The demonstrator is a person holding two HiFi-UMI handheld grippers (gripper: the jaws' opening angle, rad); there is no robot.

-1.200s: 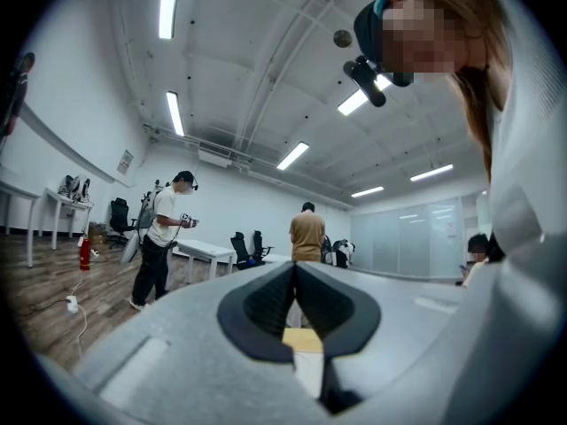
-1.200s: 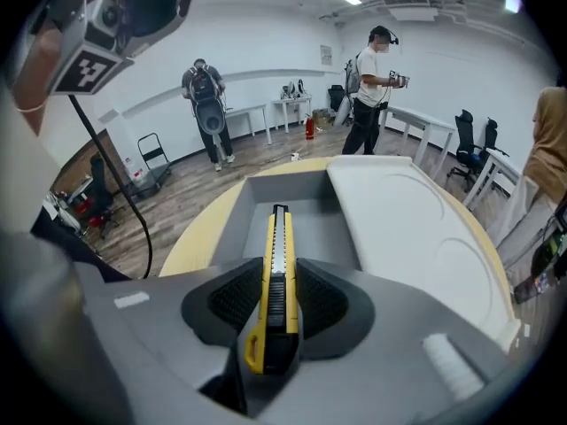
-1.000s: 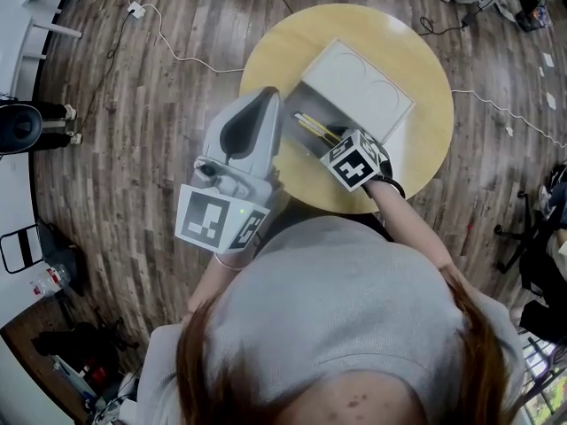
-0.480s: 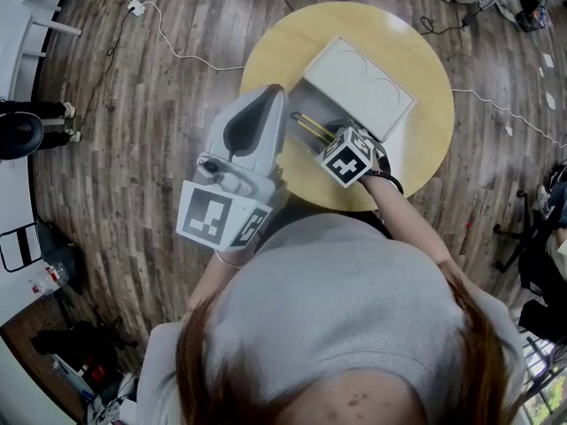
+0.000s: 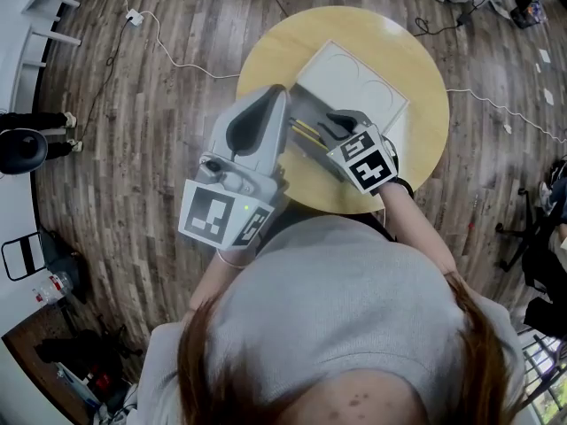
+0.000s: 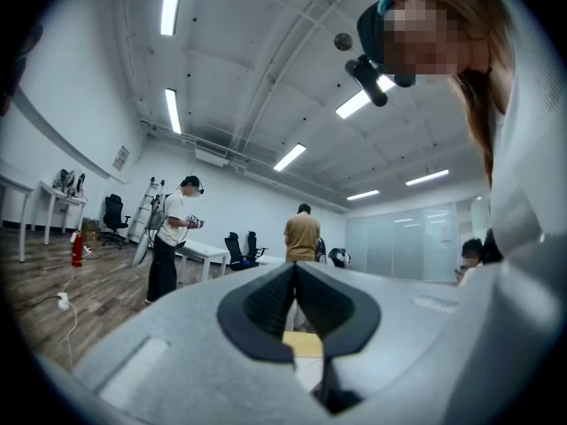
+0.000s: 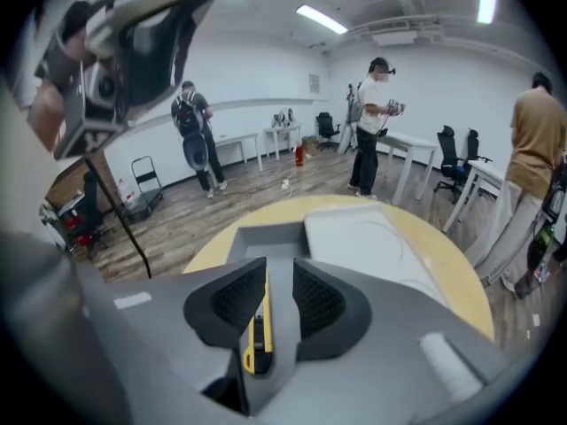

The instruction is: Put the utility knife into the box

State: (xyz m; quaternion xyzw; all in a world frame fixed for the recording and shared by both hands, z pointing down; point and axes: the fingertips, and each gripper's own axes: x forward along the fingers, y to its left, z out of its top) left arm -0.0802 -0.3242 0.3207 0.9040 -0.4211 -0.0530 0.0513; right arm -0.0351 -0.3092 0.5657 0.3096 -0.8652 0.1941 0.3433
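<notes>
The utility knife [image 7: 257, 336] already lies in the open box [image 7: 259, 237] mid-frame, so the task looks done: the right gripper [image 7: 280, 277] hangs released above it, its fingers having just narrowed without pinching the knife, and the left gripper [image 6: 294, 274] is clenched empty.

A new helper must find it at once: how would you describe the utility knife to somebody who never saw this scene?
On the round wooden table stands an open grey box, its white lid lying beside it. The utility knife lies inside the box: slim, and the only yellow thing against the grey.
</notes>
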